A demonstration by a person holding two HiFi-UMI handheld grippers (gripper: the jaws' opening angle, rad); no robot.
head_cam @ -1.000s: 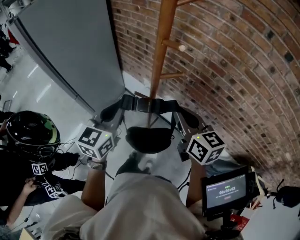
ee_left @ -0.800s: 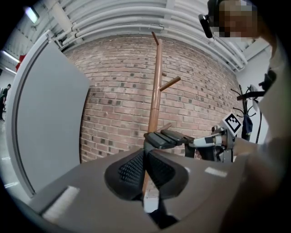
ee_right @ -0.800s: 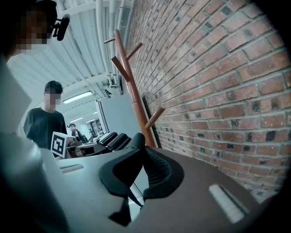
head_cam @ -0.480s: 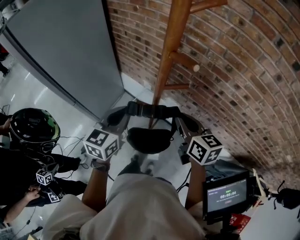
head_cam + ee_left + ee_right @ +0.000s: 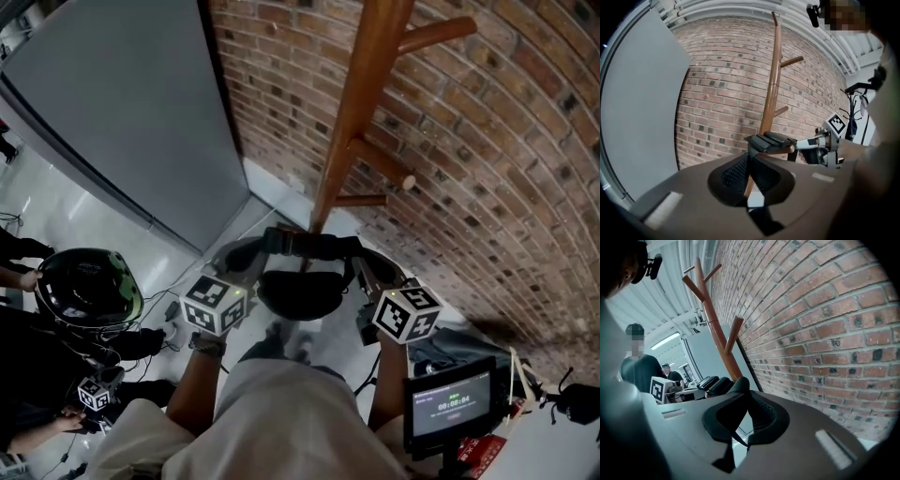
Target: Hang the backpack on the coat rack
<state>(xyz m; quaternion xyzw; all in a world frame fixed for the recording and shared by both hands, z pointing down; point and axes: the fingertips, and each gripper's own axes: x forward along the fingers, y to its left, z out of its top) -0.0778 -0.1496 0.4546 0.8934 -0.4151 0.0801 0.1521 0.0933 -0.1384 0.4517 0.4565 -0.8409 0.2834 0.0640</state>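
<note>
a: is there anything in the backpack (image 5: 302, 291)?
b: can't tell. only its rounded black top shows from above, and no opening is in view.

a: where is it, then?
b: in the air in front of the person, between the two grippers and just this side of the coat rack (image 5: 361, 112). it's on none of the pegs. the lower peg (image 5: 380, 164) and the upper peg (image 5: 436, 36) are both bare.

a: which way does it lie?
b: its padded black strap (image 5: 309, 244) runs side to side, from the left gripper (image 5: 265, 244) across to the right gripper (image 5: 353, 249), passing in front of the wooden pole low down. whether it touches the pole i can't say. the body hangs under the strap, so its long axis seems to run down toward the pale floor (image 5: 56, 197).

a: and the grippers?
b: in the left gripper view the left gripper (image 5: 750, 164) has its mesh pads pressed together, with a thin bit of strap pinched between them and trailing below. the right gripper (image 5: 743, 409) looks the same, jaws closed on the strap. each holds one end.

a: what's around?
b: a brick wall (image 5: 506, 159) behind the rack, a grey panel (image 5: 122, 122) to the left, a dark helmet (image 5: 89, 286) lower left and a small screen (image 5: 450, 403) lower right.
</note>
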